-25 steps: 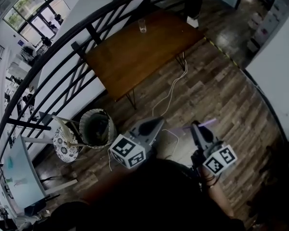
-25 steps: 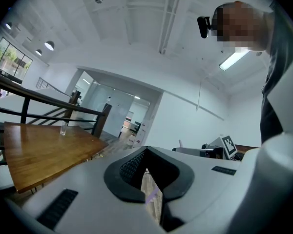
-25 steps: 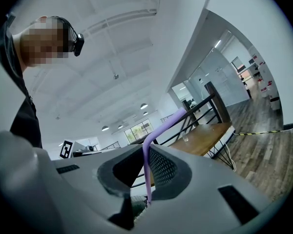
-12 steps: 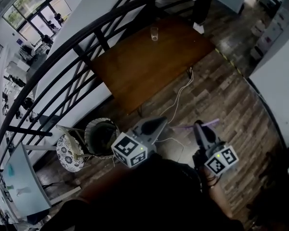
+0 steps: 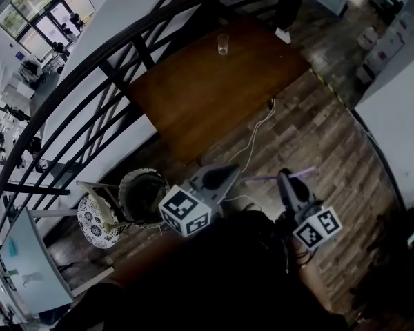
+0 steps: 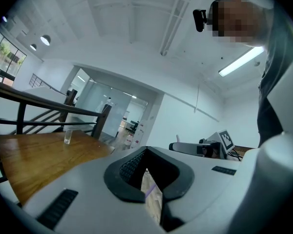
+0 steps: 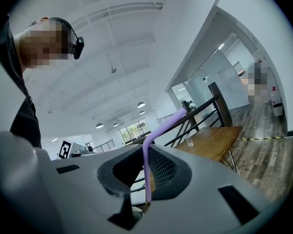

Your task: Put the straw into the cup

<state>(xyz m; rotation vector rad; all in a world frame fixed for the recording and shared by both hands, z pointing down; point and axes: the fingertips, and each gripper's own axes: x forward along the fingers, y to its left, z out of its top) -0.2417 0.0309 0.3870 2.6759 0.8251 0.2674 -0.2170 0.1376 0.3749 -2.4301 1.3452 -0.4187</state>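
A clear glass cup (image 5: 223, 44) stands upright near the far edge of the brown wooden table (image 5: 207, 95). It is far ahead of both grippers. My right gripper (image 5: 284, 179) is shut on a purple bendy straw (image 5: 290, 176), held over the wood floor. In the right gripper view the straw (image 7: 147, 172) rises between the jaws and bends toward the cup (image 7: 189, 141). My left gripper (image 5: 224, 174) has its jaws together with nothing in them. In the left gripper view the cup (image 6: 67, 136) shows on the table (image 6: 34, 155) at the left.
A black curved railing (image 5: 110, 67) runs along the table's left side. A woven basket (image 5: 143, 197) and a patterned white stool (image 5: 93, 216) stand on the floor at my left. A white cable (image 5: 255, 136) trails across the floor from the table toward me.
The table and cup have shifted right and a little nearer in the head view. Both grippers keep the same pose, and the right one still holds the straw.
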